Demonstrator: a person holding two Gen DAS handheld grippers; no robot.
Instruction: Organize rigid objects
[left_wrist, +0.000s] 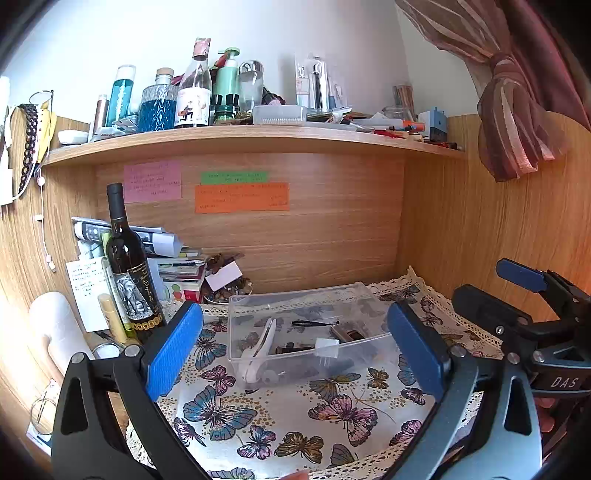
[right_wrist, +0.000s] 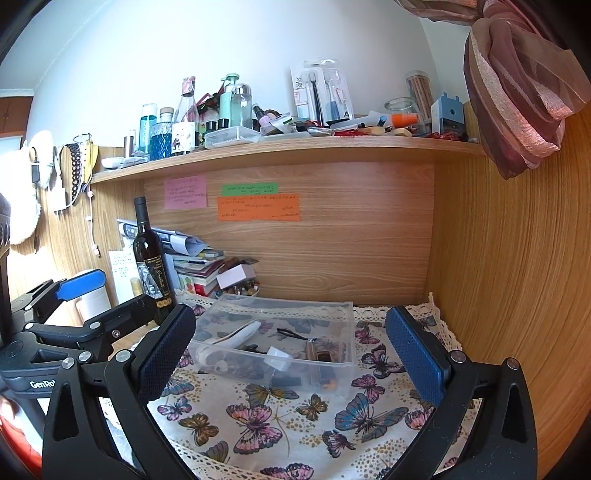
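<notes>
Left wrist view: we hold the left gripper (left_wrist: 295, 350) and right gripper (right_wrist: 291, 358) spread wide, both empty. Between them the clear box (left_wrist: 258, 302) with small items sits mid-tablecloth (left_wrist: 280, 421); a wine bottle (left_wrist: 127, 266) stands near the left edge.

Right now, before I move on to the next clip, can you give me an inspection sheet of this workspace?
Surface: butterfly tablecloth with lace edging.
Job's things: clear plastic box holding a white tool, black tweezers and small dark items.
Clutter: wine bottle, paper stack, crowded shelf.
Grippers: left gripper and right gripper open, empty, apart from the box.
Cables: white cable hanging on the left wall.
Surroundings: sticky notes, tied curtain.
</notes>
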